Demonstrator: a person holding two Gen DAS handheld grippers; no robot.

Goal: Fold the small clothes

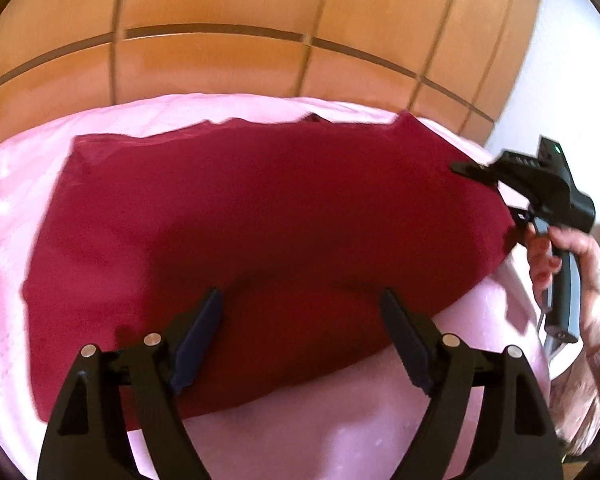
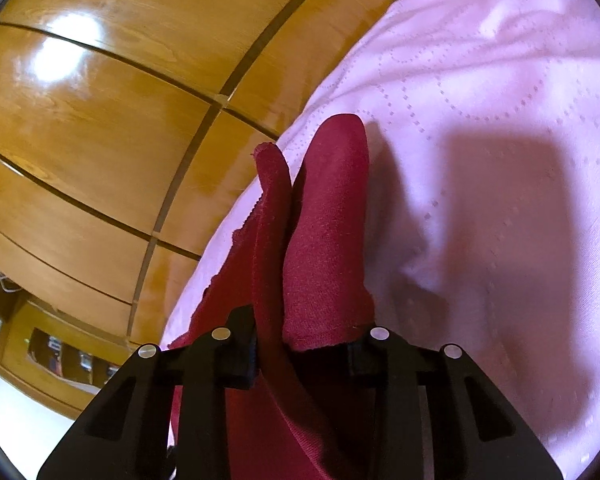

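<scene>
Red shirt (image 1: 260,208) lies on the pink quilt (image 1: 8,216); right gripper (image 2: 304,354) pinches its edge, left gripper (image 1: 300,340) gapes empty above it. I'd lift evenly.

Left wrist view looks steeply down across the red garment (image 1: 260,208) from close range; right wrist view is nearer, at its edge. Both share the garment, pink quilt (image 2: 480,140) and wooden wardrobe (image 1: 260,40).

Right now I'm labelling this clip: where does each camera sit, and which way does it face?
Left wrist: on the open left gripper, facing down across the red garment on the pink bedcover; the right hand shows.
Right wrist: on the right gripper, facing along bunched garment between its jaws.
Shared: garment, bedcover, wooden wardrobe.
</scene>
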